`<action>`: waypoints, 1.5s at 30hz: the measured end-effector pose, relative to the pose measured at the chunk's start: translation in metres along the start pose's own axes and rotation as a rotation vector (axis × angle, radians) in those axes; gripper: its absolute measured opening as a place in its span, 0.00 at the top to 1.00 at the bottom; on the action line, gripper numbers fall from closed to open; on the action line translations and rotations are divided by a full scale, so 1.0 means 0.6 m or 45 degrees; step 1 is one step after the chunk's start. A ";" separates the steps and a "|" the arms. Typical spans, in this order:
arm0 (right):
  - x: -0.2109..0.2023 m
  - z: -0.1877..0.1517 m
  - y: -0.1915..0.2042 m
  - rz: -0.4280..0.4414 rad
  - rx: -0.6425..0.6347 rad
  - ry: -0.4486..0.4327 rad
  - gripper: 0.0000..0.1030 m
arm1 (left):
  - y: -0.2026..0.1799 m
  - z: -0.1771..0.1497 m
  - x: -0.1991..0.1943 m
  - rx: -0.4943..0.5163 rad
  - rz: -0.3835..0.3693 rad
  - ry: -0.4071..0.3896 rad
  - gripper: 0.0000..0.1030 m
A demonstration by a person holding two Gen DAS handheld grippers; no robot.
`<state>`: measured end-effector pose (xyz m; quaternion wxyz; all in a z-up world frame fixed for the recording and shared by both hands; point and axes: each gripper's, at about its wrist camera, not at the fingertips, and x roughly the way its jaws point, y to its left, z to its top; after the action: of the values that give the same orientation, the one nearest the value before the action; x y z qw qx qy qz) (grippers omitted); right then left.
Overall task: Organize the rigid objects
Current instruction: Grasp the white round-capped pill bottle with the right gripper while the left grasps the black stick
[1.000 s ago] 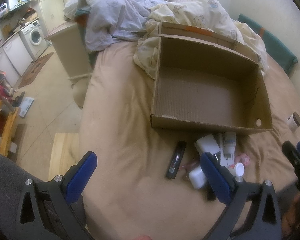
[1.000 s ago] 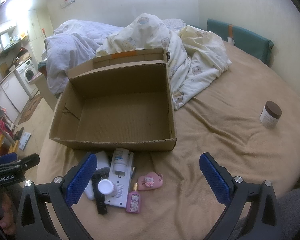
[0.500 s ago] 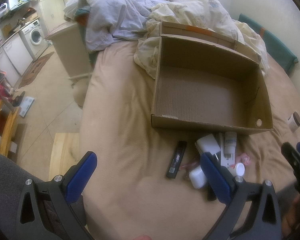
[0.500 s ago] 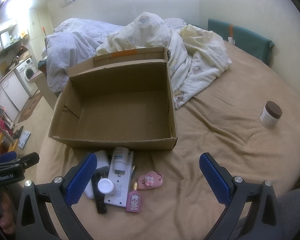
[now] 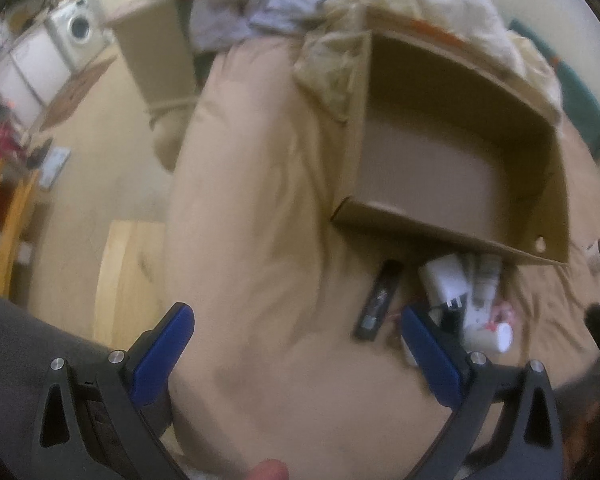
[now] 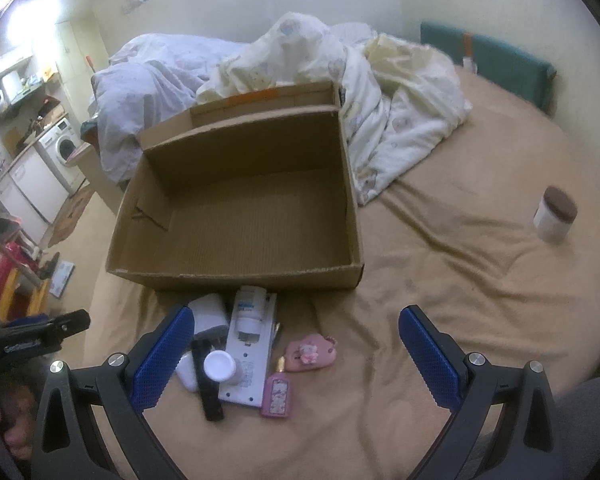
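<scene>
So far we have packed nothing: the open brown cardboard box [image 6: 240, 216] sits empty, small rigid items clustered just before it, a brown-lidded white jar [image 6: 555, 216] well apart. Both hand-held grippers [image 6: 296, 354] [image 5: 296, 350] gape, holding nothing.

The cardboard box [image 6: 236, 216] is plain brown with an orange tape strip on its far flap, on a tan bed sheet [image 6: 440, 300]. The perfume bottle [image 6: 277, 390] and small case [image 6: 311, 353] are pink; the jar [image 6: 555, 218] is white with a brown lid. Both grippers' fingers [image 6: 164, 354] carry ribbed blue pads on black frames.
</scene>
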<state>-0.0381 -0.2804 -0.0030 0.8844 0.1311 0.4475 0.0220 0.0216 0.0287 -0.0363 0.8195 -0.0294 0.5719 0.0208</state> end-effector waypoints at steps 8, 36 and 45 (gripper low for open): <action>0.066 0.001 -0.017 0.260 0.111 0.310 0.24 | -0.045 0.030 0.099 0.101 -0.053 0.261 0.22; 0.096 0.001 0.009 0.342 0.022 0.486 0.73 | -0.108 -0.006 0.138 0.268 -0.003 0.271 0.90; 0.046 0.000 -0.015 0.355 0.032 0.399 0.73 | -0.136 -0.003 0.051 0.245 -0.006 0.217 0.90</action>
<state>-0.0221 -0.2846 -0.0267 0.7907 0.1977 0.5573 0.1587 0.0361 -0.0530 -0.0637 0.7670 0.0463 0.6388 -0.0384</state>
